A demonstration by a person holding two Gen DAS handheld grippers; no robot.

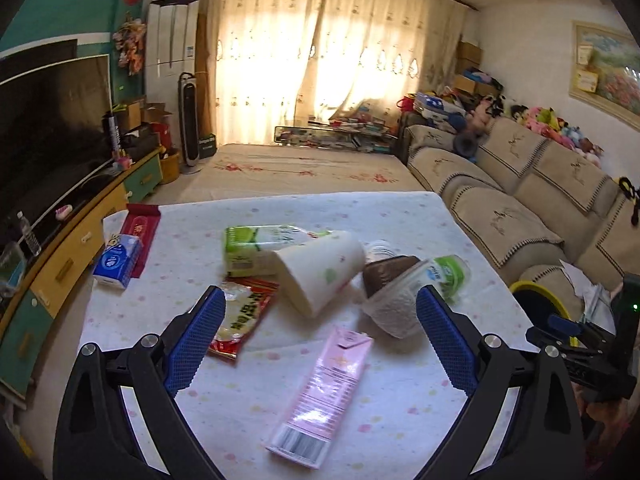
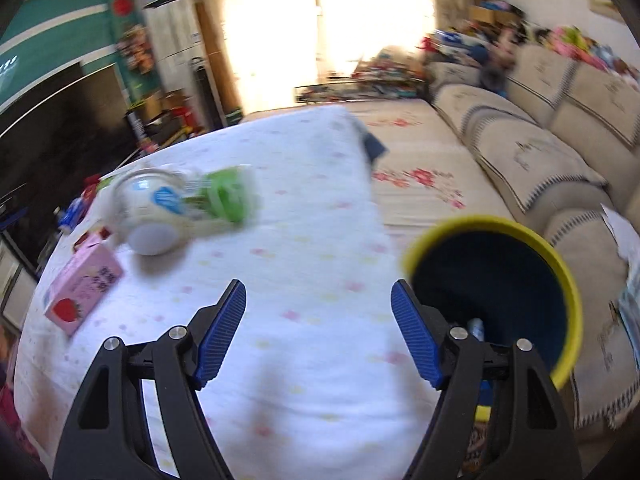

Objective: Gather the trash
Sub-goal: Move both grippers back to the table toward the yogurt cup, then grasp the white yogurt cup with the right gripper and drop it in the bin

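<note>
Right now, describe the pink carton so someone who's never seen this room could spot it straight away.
Find the table with the white dotted cloth in front of the beige sofa. In the left wrist view the pink carton lies flat at the near edge of the litter pile, just in front of the tipped white paper cup. It is the only long pink box, with a barcode on its near end.

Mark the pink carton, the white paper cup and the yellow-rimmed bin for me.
pink carton (image 1: pixel 324 396), left wrist view, middle of its printed face
white paper cup (image 1: pixel 320 276), left wrist view, its side wall
yellow-rimmed bin (image 2: pixel 568 284), right wrist view, its rim
</note>
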